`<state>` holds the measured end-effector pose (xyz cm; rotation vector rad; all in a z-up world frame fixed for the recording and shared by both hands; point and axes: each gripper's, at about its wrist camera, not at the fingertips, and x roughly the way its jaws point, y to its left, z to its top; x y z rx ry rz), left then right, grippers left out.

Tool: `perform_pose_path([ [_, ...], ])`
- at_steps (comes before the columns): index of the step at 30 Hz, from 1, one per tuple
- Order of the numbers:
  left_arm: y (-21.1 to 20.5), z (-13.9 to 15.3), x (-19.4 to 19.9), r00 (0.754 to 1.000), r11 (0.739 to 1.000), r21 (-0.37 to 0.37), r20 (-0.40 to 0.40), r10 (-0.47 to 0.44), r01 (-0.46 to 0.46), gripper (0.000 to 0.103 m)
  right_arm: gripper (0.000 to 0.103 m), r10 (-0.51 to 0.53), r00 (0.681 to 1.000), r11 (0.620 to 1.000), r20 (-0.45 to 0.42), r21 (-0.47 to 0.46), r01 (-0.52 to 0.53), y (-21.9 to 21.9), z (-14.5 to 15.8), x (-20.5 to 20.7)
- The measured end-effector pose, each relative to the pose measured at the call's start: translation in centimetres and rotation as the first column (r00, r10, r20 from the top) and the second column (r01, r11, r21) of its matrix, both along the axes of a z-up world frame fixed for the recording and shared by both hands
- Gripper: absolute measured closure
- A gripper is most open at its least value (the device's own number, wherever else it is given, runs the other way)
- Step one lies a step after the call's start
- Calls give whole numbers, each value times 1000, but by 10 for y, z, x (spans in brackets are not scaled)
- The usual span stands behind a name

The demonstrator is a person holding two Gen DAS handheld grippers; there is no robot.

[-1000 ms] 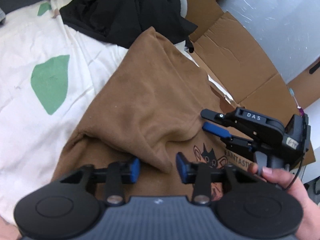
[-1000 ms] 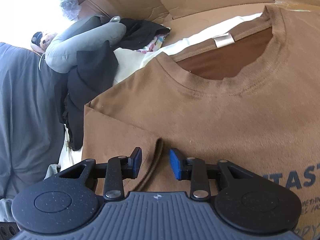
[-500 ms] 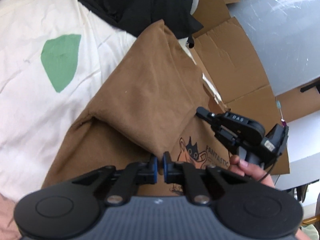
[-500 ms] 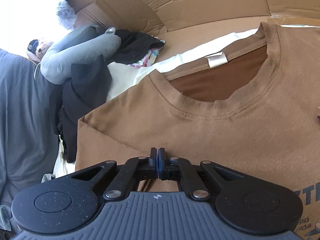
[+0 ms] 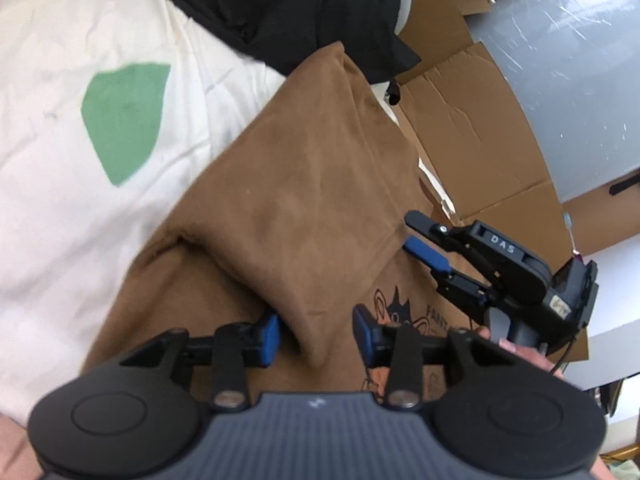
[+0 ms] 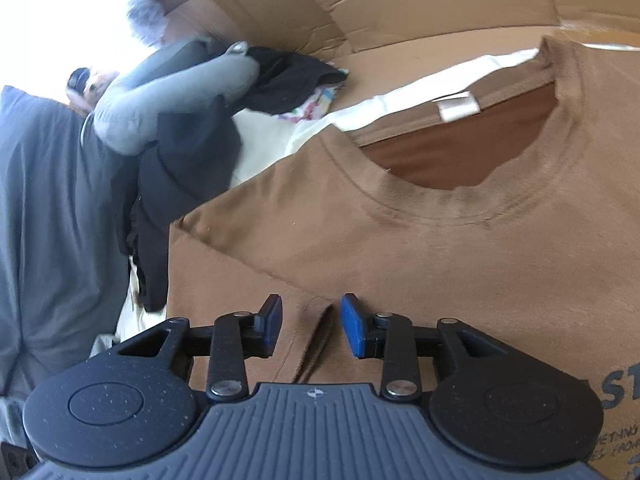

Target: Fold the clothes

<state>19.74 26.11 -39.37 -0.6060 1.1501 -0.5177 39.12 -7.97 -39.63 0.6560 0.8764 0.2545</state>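
On a cream sheet [image 5: 60, 128] beside flattened cardboard [image 5: 472, 128] — one brown T-shirt [image 5: 288, 200], print side up, one side panel with its sleeve turned in over the chest. Left gripper [image 5: 316, 330]: jaws parted, straddling the lower tip of that flap, gripping nothing. Right gripper [image 6: 310, 318]: jaws parted at the sleeve hem, nothing held. Progress, as judged: one lengthwise fold lies in place; the far side and any crosswise folds remain. Black garment [image 5: 288, 12] heaped beyond — unfolded
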Motion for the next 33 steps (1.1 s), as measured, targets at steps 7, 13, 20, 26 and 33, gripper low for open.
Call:
perform_pose_path([
  [7, 3, -7, -3, 997, 996, -85, -75, 15, -22, 97, 103, 41, 999, 998, 10, -52, -40, 5, 4, 3],
  [13, 4, -16, -2, 991, 996, -85, -134, -1, -10, 97, 103, 36, 999, 995, 38, -94, -33, 7, 12, 7],
  [20, 15, 6, -8, 995, 999, -23, -89, -49, 47, 90, 99, 28, 999, 987, 26, -157, -23, 8, 14, 5],
  [26, 30, 42, -10, 996, 995, 64, 23, -83, 81, 90, 98, 24, 997, 984, 73, -180, -11, 4, 31, -4],
  [33, 33, 57, 0, 985, 967, 252, 148, -87, 47, 87, 98, 79, 993, 984, 86, -164, -64, 18, 42, -20],
])
